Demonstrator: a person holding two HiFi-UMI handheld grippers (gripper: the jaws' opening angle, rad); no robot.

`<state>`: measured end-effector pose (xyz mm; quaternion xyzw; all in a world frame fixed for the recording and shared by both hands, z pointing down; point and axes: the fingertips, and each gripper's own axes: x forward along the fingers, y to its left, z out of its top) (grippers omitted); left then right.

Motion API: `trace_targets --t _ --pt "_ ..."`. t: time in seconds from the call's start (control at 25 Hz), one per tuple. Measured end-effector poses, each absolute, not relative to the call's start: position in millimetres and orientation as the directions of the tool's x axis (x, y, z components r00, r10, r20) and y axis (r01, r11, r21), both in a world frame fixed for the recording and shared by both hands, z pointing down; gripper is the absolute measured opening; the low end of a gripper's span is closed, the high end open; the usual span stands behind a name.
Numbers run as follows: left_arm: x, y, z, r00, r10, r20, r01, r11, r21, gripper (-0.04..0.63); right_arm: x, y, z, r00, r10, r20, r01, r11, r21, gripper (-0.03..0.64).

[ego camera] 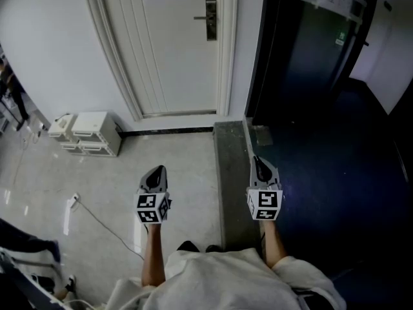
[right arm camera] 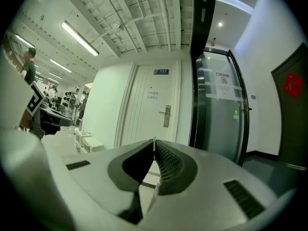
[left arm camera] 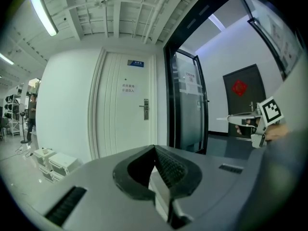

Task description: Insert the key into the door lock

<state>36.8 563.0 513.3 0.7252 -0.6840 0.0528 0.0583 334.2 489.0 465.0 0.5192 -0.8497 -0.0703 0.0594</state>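
The white door [ego camera: 181,57] stands shut ahead, well away from both grippers, with its dark lock plate and lever handle [ego camera: 210,19] on its right side. The lock also shows in the left gripper view [left arm camera: 146,109] and the right gripper view [right arm camera: 166,115]. My right gripper [ego camera: 256,159] [right arm camera: 154,146] points level at the door, jaws shut on a thin pale sliver [right arm camera: 154,140] that pokes out at their tip; it looks like the key seen edge-on. My left gripper [ego camera: 159,170] [left arm camera: 154,148] is held beside it, shut and with nothing in it.
White boxes [ego camera: 90,133] sit on the floor by the wall, left of the door. A dark glass door [ego camera: 310,50] stands to the right. A grey threshold strip [ego camera: 231,173] runs under my right hand. A cable [ego camera: 97,221] lies on the floor. A person [left arm camera: 32,114] stands far left.
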Motion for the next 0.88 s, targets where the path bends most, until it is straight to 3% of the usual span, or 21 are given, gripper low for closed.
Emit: trace_targets --t 0.48,0.88 --pt "10 497 532 0.065 -0.983 0.174 -0.998 -0.062 0.019 0.017 307 419 475 -0.450 -0.893 0.028 -0.875 0.447 0.184 0.031" --pt "-57 353 544 0.128 -0.975 0.182 -0.992 -0.122 0.043 0.017 233 293 476 -0.417 -0.908 0.046 -0.885 0.417 0.209 0.031"
